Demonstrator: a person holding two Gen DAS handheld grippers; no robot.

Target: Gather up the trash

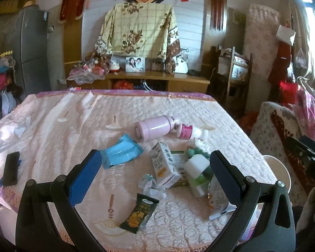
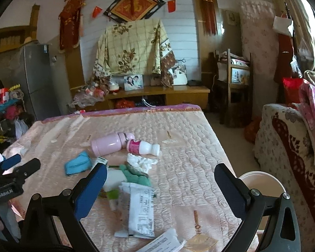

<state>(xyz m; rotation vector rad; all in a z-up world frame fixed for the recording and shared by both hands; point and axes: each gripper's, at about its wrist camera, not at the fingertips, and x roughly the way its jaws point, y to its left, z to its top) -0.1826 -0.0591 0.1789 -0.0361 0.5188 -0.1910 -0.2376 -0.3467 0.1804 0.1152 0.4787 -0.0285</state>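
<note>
Pink quilted bedspread (image 1: 73, 126) covers the bed, and the trash lies in one loose cluster toward its right half; two bottles lie on their sides touching end to end, a pink flask (image 1: 154, 127) and a small white bottle with a magenta label (image 1: 189, 131); one blue wet-wipe pack (image 1: 120, 154), one milk carton (image 1: 163, 166), one dark snack packet (image 1: 139, 213), one crumpled tissue (image 1: 151, 185) beside the carton, one white-and-green bottle (image 1: 196, 173); one white bucket (image 1: 280, 172) stands off the bed's right edge.

Only the left view shows the snack packet and a black phone-like slab (image 1: 10, 169) near the left edge; only the right view shows a larger white tissue wad (image 2: 141, 161) below the bottles and a flat white wrapper (image 2: 140, 210) printed with black text; it also shows the bucket's open mouth (image 2: 260, 183).

Left gripper (image 1: 155, 172) hangs over the cluster with its blue pads spread wide, gripping nothing; right gripper (image 2: 160, 184) likewise gapes wide and empty, above the white wrapper.

Bare quilt runs toward the far purple-trimmed edge; floor shows between bed and patterned sofa (image 2: 287, 147).
</note>
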